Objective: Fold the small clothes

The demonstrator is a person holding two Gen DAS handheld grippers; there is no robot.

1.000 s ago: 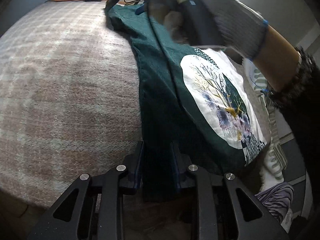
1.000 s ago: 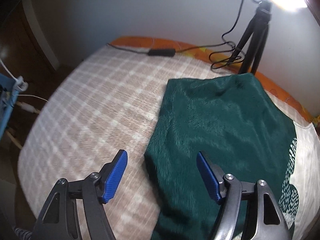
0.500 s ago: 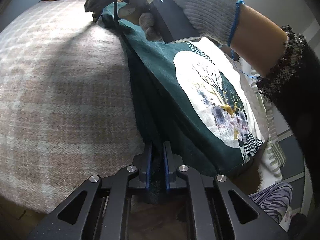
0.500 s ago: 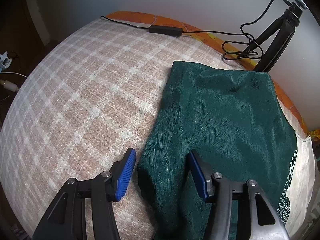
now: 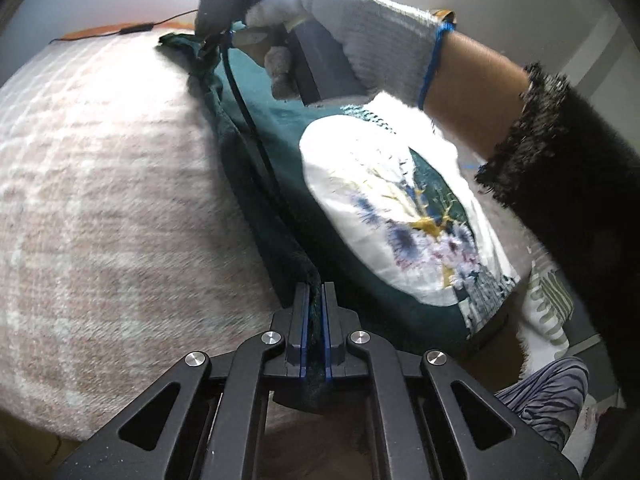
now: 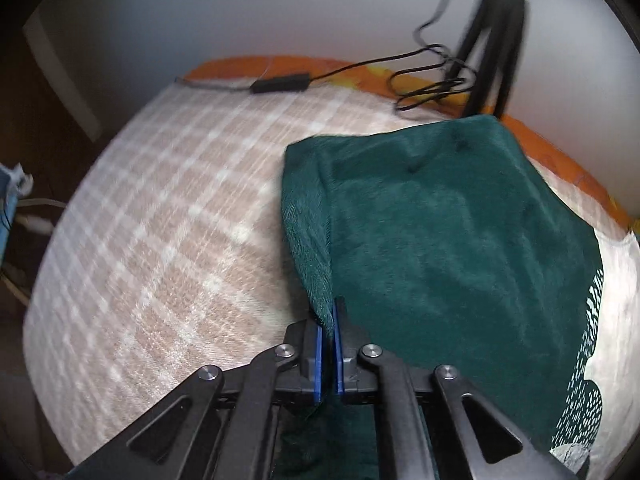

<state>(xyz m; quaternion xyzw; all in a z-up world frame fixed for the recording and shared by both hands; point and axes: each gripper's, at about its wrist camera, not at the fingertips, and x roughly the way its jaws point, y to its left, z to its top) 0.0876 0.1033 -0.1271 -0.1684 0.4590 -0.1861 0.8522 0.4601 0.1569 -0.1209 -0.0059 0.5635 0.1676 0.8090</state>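
A dark green garment [image 5: 276, 216] with a white round tree print [image 5: 396, 216] lies on a checked pink-and-white blanket [image 5: 104, 216]. My left gripper [image 5: 314, 300] is shut on its near left edge, with green cloth pinched between the blue pads. In the right wrist view the same green garment [image 6: 440, 240] spreads to the right, and my right gripper [image 6: 328, 320] is shut on its far left edge, the cloth lifted into a ridge. The left wrist view also shows a gloved hand [image 5: 344, 40] holding the right gripper [image 5: 212, 40] at the garment's far corner.
A black tripod [image 6: 492, 40] and a coiled cable with a black adapter [image 6: 280, 82] sit at the far edge of the blanket [image 6: 160, 220], by an orange border. More clothes, striped and patterned [image 5: 548, 392], lie at the right. A black fuzzy sleeve [image 5: 568, 184] crosses above the garment.
Both grippers closed onto the garment's left edge; the right one was wide open a second ago. The edge is now lifted off the blanket at both ends.
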